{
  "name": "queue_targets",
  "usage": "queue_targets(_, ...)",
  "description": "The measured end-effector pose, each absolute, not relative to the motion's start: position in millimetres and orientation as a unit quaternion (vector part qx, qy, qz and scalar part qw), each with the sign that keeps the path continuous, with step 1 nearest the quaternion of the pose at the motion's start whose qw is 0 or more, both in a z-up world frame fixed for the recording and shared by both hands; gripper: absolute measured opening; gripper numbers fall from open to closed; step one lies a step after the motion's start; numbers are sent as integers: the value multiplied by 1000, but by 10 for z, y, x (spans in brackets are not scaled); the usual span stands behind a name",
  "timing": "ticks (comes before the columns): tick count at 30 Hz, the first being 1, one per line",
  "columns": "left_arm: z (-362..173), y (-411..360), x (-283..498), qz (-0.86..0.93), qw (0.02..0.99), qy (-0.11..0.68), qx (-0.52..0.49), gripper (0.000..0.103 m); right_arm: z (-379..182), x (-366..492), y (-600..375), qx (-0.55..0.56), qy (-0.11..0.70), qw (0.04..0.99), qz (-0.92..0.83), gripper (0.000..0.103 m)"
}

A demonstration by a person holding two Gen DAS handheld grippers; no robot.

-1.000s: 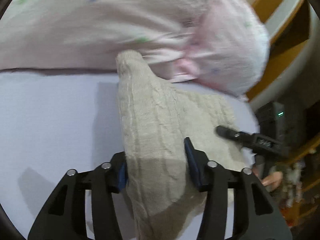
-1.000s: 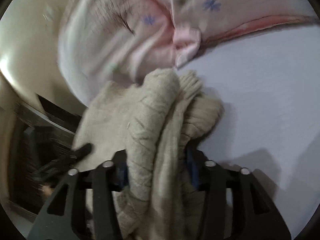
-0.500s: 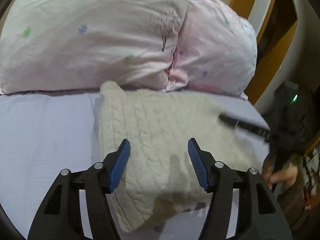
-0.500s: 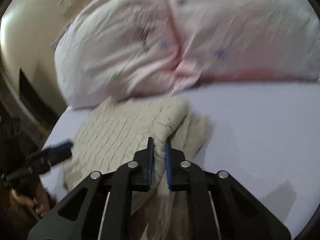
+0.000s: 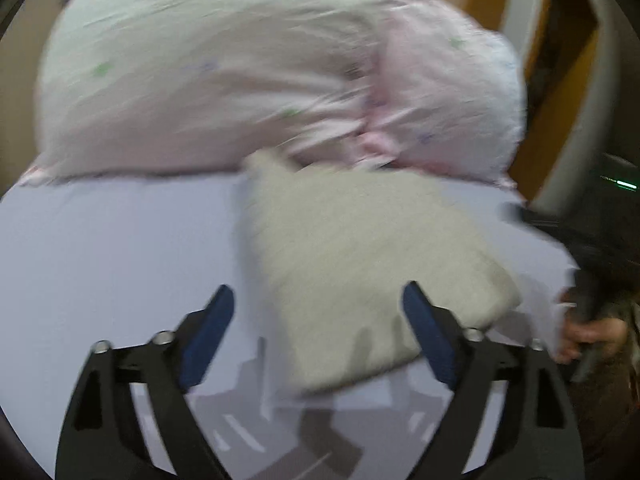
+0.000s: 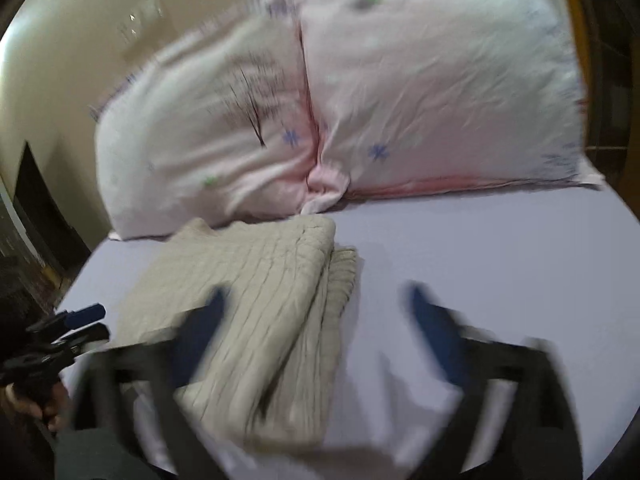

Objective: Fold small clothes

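A folded beige cable-knit garment [image 5: 360,264] lies flat on the pale lavender bed sheet [image 5: 112,248], just in front of the pillows. It also shows in the right wrist view [image 6: 256,304], folded in layers. My left gripper [image 5: 318,320] is open and empty, held above the garment's near edge. My right gripper [image 6: 316,320] is open and empty, blurred, just above the garment's near right part. The left gripper also shows at the left edge of the right wrist view [image 6: 64,332].
Two pink-white floral pillows [image 6: 320,100] lean against the headboard behind the garment. A wooden frame [image 5: 560,92] and a dark device with a green light [image 5: 616,188] stand at the right of the left wrist view. The bed's left edge [image 6: 80,272] is close to the garment.
Both grippers let go of the beige garment and opened wide. They pulled back and up, and the garment now lies folded flat on the sheet.
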State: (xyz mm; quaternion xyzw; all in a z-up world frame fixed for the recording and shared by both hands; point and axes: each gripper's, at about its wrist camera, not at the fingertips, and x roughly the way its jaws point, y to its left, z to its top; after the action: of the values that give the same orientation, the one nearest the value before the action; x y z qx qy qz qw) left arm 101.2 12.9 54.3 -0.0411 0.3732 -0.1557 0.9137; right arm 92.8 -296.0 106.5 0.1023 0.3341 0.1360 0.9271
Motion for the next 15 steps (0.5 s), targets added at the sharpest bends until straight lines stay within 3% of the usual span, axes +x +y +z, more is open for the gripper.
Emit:
queue_targets(5,229,169,871,-108,894,433,-29,96,899,499,-2866,101,371,917,103,101)
queue_targets(10,95,3,884,-87,894,439,20,100,568,576,-2484,52,446,888,98,101)
queue_targets(15,3,-99,888,-79,890,447,50,102,443,582,-2177,-9,466,881,82,101)
